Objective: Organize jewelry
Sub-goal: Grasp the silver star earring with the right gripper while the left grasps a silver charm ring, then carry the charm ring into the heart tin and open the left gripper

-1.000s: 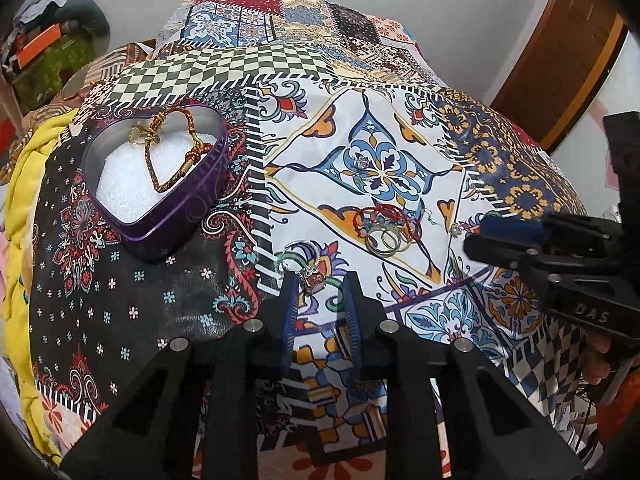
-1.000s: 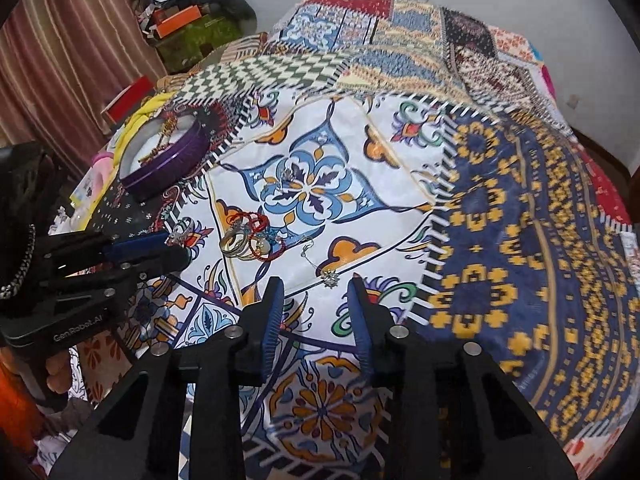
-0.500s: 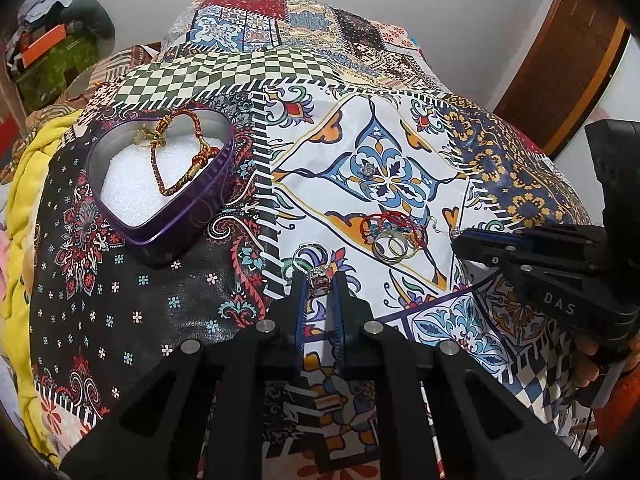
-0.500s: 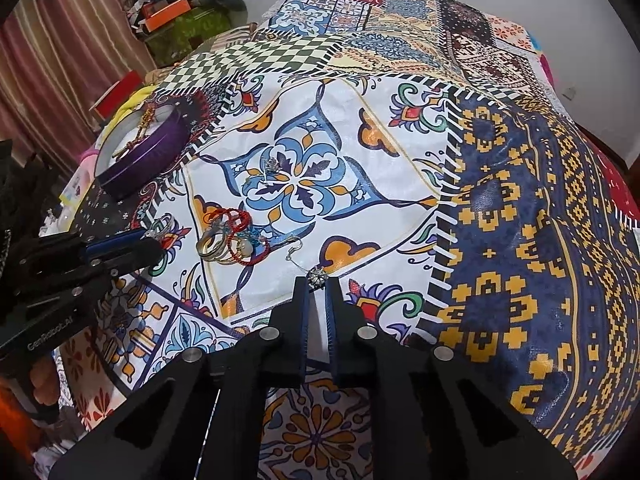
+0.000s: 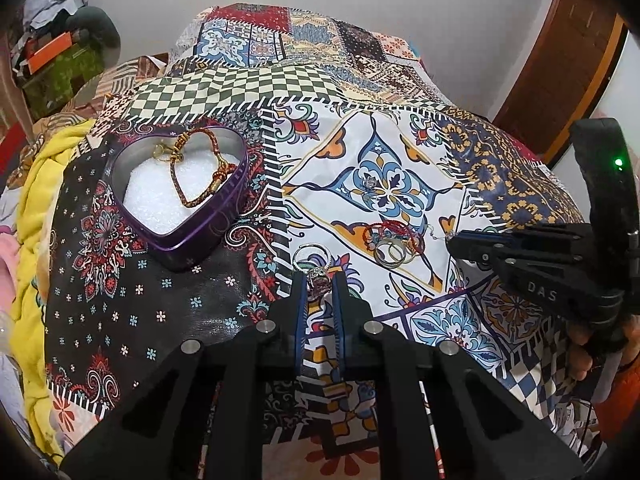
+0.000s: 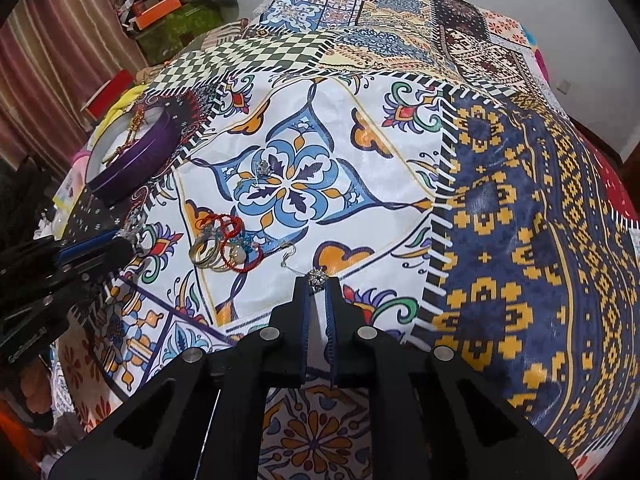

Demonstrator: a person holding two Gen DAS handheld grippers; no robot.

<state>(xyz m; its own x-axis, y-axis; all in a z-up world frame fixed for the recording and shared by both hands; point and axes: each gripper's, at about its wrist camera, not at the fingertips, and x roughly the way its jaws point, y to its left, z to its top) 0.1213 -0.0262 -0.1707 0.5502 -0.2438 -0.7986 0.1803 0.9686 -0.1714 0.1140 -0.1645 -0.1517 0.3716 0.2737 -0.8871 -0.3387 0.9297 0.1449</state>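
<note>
My left gripper is shut on a silver ring with a chunky head; a thin silver band lies just beyond it. My right gripper is shut on a sparkly drop earring whose wire hook trails left. A purple heart-shaped tin with white foam holds a braided red-gold bracelet and a gold piece. A pile of gold rings and red bracelets lies mid-cloth; the same pile shows left of the earring. A small crystal piece rests on the blue flower.
The patterned patchwork cloth covers a bed. A yellow blanket bunches along the left edge. Clutter with an orange box stands at the far left by a striped curtain. A wooden door is at the right.
Both grippers went from open to shut, the left on the ring and the right on the earring. Both have drawn slightly back and up from the cloth.
</note>
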